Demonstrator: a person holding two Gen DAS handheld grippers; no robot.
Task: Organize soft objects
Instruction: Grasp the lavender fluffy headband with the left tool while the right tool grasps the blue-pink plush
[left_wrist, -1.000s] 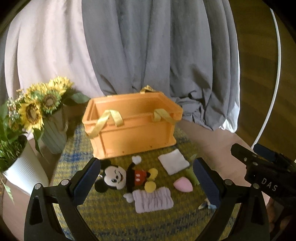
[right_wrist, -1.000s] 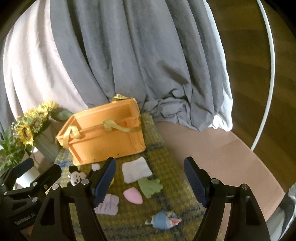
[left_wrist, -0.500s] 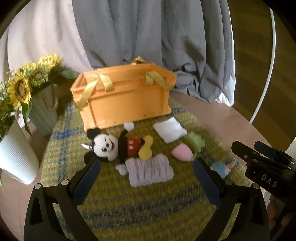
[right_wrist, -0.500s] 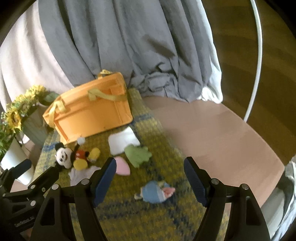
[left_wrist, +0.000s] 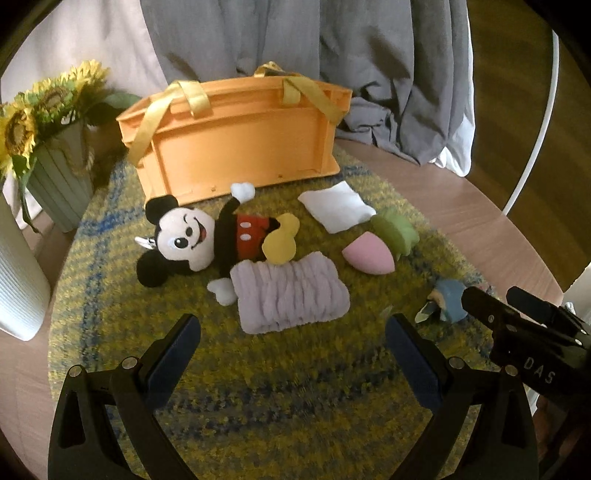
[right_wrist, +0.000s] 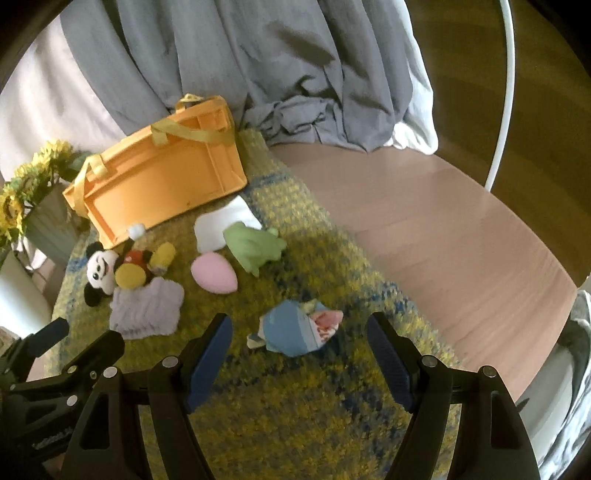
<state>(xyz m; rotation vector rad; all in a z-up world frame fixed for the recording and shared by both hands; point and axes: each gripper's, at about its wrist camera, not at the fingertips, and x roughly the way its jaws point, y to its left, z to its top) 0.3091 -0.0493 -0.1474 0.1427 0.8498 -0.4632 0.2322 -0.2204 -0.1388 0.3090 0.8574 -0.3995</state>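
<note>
An orange crate (left_wrist: 236, 136) with yellow ribbon handles stands at the back of a yellow-blue rug (left_wrist: 258, 387). In front of it lie a Mickey Mouse plush (left_wrist: 207, 240), a lilac fluffy cloth (left_wrist: 291, 295), a white pad (left_wrist: 336, 206), a green soft toy (left_wrist: 395, 229), a pink egg-shaped sponge (left_wrist: 369, 254) and a small blue doll (right_wrist: 295, 328). My left gripper (left_wrist: 291, 362) is open and empty, just short of the lilac cloth. My right gripper (right_wrist: 299, 362) is open and empty, just short of the blue doll.
A ribbed green pot of sunflowers (left_wrist: 55, 147) and a white ribbed vase (left_wrist: 18, 273) stand at the left of the rug. Grey and white curtains (right_wrist: 295, 74) hang behind. The round wooden table (right_wrist: 443, 236) extends to the right, with a white hoop (right_wrist: 506, 92) beyond.
Both grippers have tilted down and moved closer to the rug. The soft objects sit nearer and larger in both views. Nothing was taken hold of.
</note>
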